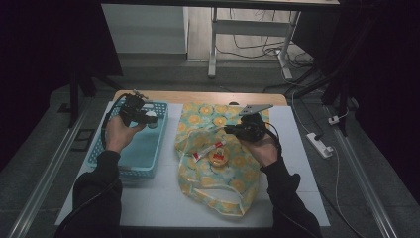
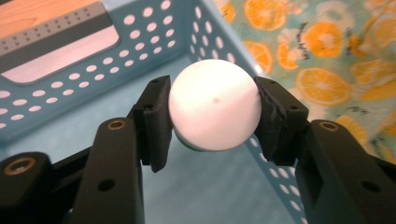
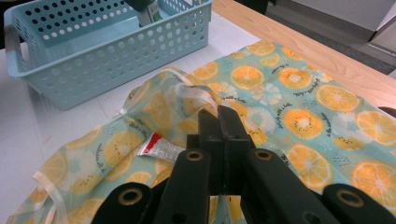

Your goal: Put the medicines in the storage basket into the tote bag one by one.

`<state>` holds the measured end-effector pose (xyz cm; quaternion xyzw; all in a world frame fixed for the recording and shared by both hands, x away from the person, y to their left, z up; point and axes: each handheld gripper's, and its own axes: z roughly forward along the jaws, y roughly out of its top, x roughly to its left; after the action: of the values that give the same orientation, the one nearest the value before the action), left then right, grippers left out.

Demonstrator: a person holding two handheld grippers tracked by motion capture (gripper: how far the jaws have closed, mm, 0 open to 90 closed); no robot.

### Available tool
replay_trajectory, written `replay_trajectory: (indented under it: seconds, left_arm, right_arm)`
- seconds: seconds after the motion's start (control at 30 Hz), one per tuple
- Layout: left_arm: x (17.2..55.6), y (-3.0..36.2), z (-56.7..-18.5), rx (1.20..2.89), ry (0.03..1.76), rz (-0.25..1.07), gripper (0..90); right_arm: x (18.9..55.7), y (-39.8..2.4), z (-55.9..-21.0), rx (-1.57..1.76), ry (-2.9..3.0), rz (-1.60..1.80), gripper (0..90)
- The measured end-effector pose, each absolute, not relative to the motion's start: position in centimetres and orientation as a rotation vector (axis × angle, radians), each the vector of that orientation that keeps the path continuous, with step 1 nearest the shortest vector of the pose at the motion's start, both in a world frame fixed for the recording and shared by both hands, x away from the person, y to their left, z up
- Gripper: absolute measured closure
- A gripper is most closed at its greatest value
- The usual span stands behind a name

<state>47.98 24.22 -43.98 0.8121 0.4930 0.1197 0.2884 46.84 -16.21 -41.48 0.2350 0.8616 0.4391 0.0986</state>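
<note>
Blue perforated plastic basket (image 1: 130,163) sits on the table, the landmark here. Just beside it, on the right, lies the orange-print fabric bag (image 1: 218,163), its rim pinched in the right gripper (image 3: 218,116), whose jaws are pressed together. Above the basket's far end, the left gripper (image 2: 212,116) clamps a white round-capped bottle (image 2: 214,112) between its pads. On the bag lies a small red-and-white tube (image 3: 159,148).

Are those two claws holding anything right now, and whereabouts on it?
The left claw clamps a round white cap by its two opposite sides, above the light blue perforated plastic basket. The right claw is shut on the orange-print fabric bag.
</note>
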Motion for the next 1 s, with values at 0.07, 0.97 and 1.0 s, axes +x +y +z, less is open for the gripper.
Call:
replay_trajectory:
  seconds: [0.07,0.97,1.0]
  left_arm:
    - [47.6,24.2,-43.4,2.166,1.3,0.323,50.4]
    - [44.0,18.5,-40.4,2.232,1.027,0.252,50.4]
    - [43.8,18.1,-40.4,2.232,1.016,0.248,50.4]
  right_arm:
    - [46.8,-16.2,-41.5,0.695,2.549,1.3,90.0]
    - [46.8,-16.2,-41.4,0.692,2.546,1.3,90.0]
    - [46.8,-16.2,-41.4,0.692,2.546,1.299,90.0]
